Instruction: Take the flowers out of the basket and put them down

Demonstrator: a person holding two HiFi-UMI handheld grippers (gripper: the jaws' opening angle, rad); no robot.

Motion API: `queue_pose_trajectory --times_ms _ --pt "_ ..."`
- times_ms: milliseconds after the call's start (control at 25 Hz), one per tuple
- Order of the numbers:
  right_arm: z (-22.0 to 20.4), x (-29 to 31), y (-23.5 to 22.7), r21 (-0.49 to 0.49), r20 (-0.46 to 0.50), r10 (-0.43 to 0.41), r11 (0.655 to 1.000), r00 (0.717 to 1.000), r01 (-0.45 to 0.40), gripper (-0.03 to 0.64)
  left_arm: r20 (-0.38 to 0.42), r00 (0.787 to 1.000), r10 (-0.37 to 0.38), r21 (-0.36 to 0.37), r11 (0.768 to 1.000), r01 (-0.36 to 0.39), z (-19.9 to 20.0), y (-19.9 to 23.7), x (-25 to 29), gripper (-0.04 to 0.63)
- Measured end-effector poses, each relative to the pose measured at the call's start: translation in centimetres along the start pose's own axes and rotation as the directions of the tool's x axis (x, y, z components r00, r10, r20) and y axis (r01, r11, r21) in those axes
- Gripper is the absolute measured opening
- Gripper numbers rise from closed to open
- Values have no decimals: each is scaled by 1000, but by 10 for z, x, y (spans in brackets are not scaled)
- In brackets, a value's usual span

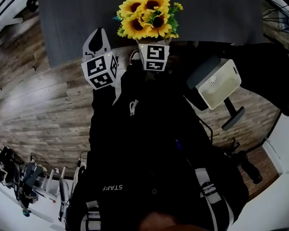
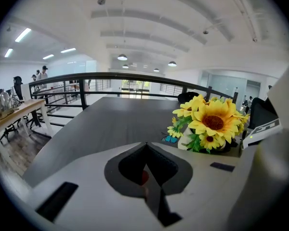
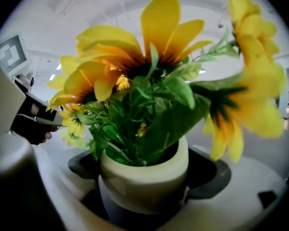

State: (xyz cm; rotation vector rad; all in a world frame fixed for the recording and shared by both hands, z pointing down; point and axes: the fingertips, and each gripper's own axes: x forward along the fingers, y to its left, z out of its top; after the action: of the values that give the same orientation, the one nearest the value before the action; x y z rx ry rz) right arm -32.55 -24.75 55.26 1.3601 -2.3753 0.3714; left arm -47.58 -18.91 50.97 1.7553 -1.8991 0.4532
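The right gripper (image 3: 147, 186) has its fingers (image 3: 209, 172) clamped on either side of a cream pot (image 3: 135, 177) that holds the sunflowers (image 1: 147, 13). The bunch stands upright, out of the basket, above the near edge of the dark grey table (image 1: 77, 18); whether the pot's base touches the table cannot be told. The left gripper (image 2: 145, 150) is just beside it on the left, its fingers pressed together with nothing between them, pointing across the table with the flowers off to its right. The white perforated basket (image 1: 216, 83) lies tilted well to the right, off the table and above the wooden floor (image 1: 43, 105)
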Motion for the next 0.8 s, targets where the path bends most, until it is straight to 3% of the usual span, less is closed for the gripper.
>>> queue_pose_trajectory --times_ms 560,800 --pt "-7 3 16 -12 -19 112 994 994 -112 532 -11 1000 11 -24 1000 -12 -13 2 -2 -2" --pt "-13 -10 17 -9 -29 122 993 992 -122 532 -14 1000 26 -22 999 -27 -16 3 -11 -2"
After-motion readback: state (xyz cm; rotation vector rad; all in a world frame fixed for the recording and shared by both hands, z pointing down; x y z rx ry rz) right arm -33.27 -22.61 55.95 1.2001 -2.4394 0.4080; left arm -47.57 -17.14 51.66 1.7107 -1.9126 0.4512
